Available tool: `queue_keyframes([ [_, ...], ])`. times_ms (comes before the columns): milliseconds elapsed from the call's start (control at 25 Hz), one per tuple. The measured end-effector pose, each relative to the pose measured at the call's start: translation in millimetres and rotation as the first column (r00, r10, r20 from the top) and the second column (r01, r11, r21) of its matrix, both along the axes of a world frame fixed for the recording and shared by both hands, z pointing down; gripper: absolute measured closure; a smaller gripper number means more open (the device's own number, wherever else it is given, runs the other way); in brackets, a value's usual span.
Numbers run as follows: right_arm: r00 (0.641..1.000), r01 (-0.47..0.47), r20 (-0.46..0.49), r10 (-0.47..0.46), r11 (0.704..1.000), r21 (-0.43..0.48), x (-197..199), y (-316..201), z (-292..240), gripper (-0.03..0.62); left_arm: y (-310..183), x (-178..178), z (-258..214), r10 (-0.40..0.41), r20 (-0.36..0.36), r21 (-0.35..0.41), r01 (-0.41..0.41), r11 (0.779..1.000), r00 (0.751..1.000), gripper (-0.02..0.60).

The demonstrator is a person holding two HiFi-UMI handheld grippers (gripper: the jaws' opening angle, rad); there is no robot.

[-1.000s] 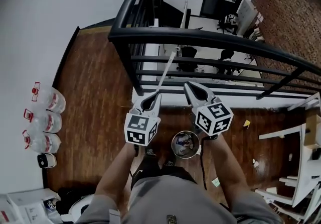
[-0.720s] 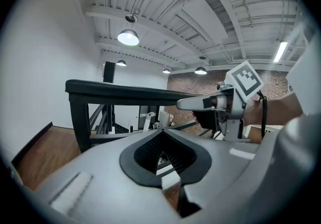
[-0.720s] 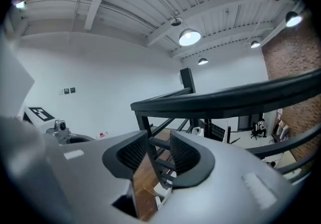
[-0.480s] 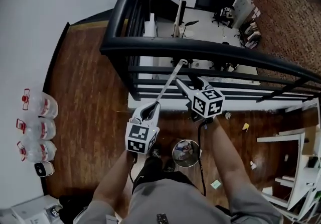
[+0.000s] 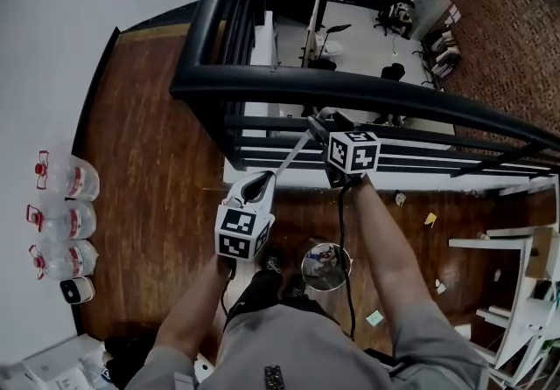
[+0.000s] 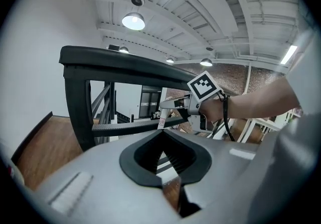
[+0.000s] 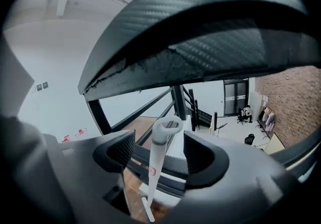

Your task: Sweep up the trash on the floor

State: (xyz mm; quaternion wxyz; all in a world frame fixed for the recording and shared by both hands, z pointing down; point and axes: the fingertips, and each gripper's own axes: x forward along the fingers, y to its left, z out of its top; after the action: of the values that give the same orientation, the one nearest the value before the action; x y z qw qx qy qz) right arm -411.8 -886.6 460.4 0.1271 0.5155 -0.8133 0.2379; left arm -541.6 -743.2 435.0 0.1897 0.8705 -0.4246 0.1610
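Grey left gripper (image 5: 260, 178) and right gripper (image 5: 317, 123) each carry a black-and-white marker cube (image 5: 244, 233); clothing (image 5: 289, 346) is grey.

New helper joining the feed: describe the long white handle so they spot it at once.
Find the black railing. The white handle slants across it from the shut left gripper up to the right gripper, whose jaws have just opened around it. Unlike the dark railing, it is thin, white, loop-topped.

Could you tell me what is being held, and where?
Left hand-held gripper clamps the white handle partway down; right hand-held gripper, jaws just opening, only straddles its looped top.
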Motion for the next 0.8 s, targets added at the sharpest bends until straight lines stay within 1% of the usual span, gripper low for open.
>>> queue_keyframes([
  [200,0.999,0.03,-0.016,-0.03,0.999,-0.021,-7.8,-17.8,14.6,0.315,0.9,-6.5,5.0,-0.009,0.012,-0.014,0.009,1.0,1.0,0.575],
  [280,0.999,0.033,-0.018,-0.034,0.999,-0.034,-7.5,-20.2,21.3,0.33,4.6,-8.3,8.0,-0.004,0.02,-0.024,0.004,1.0,1.0,0.575],
  [320,0.999,0.034,-0.02,-0.035,0.999,-0.038,-7.2,-20.0,23.4,0.372,5.9,-9.7,9.1,-0.003,0.024,-0.025,0.004,1.0,1.0,0.575],
  [400,0.998,0.048,-0.027,-0.049,0.998,-0.035,-9.4,-17.0,23.4,0.516,6.2,-13.3,9.6,-0.009,0.027,-0.025,0.01,1.0,1.0,0.575],
  [600,0.994,0.105,-0.001,-0.106,0.994,-0.009,-25.1,5.7,13.8,0.522,10.8,-14.0,21.7,-0.01,0.032,-0.059,0.012,0.998,0.999,0.575],
  [800,0.994,0.106,0.004,-0.106,0.994,0.022,-38.6,35.7,0.2,0.523,22.2,-9.1,37.2,0.001,0.032,-0.091,0.002,0.996,1.0,0.575],
])
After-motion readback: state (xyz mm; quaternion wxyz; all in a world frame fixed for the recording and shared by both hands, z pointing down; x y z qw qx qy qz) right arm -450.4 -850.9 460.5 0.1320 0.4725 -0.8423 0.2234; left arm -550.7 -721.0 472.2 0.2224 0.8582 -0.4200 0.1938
